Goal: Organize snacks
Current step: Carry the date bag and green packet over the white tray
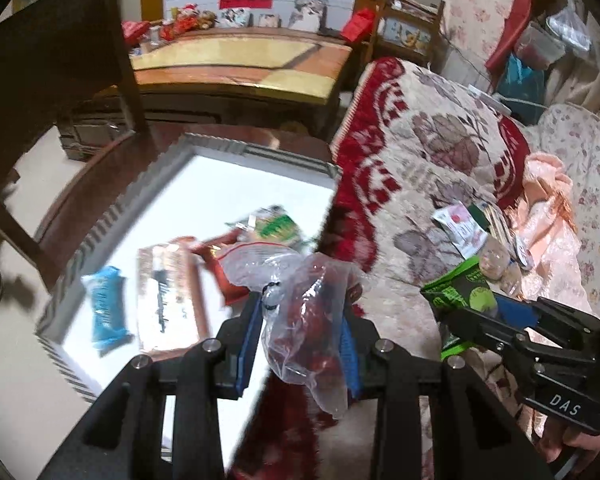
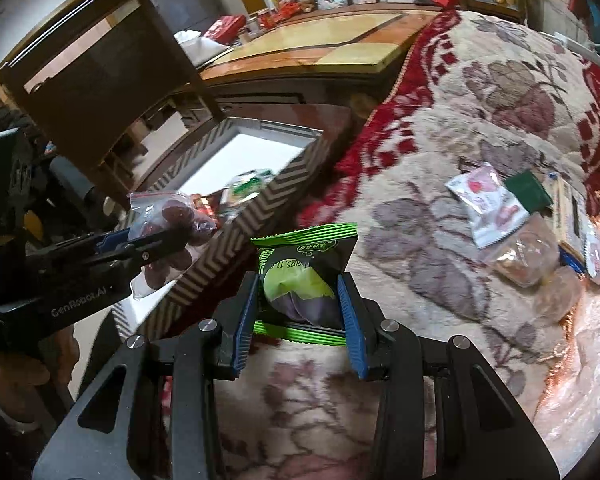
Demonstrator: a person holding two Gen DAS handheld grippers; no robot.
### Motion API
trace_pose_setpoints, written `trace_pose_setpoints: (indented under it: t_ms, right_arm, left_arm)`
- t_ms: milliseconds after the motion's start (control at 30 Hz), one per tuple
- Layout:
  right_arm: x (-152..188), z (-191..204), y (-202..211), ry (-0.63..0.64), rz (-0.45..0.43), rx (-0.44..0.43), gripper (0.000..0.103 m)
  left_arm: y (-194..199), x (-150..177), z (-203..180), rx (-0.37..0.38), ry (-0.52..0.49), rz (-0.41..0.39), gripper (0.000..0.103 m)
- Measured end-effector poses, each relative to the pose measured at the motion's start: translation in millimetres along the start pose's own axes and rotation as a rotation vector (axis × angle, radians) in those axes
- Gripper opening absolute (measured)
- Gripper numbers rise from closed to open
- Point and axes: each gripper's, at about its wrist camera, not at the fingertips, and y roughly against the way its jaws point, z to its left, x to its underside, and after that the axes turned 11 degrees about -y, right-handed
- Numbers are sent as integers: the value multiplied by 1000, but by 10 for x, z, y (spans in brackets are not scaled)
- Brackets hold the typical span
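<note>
Two grips now: my left gripper [image 1: 300,320] pinches soft, slippery bag of dates [image 1: 312,312]; right gripper [image 2: 300,308] pinches light green pastry pack [image 2: 304,276] at middle, squashable.

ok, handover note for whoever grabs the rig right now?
Left gripper: shut on the clear bag of red dates, at the box's near edge.
Right gripper: shut on the green snack packet, above the blanket.
Done: several snacks already lie in the white box.
Left: drop both held items in, then fetch the packets on the blanket, such as the pink-white sachet.
</note>
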Motion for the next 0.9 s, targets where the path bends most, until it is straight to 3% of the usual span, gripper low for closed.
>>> trace_pose_setpoints:
  t_ms: [433, 900]
  right_arm:
    - [-117, 467, -97, 82, -4, -17, 38]
    - [-275, 838, -367, 142, 18, -30, 38]
  left_arm:
    - [119, 92, 493, -65, 88, -26, 38]
    - [0, 202, 854, -94, 157, 1, 38]
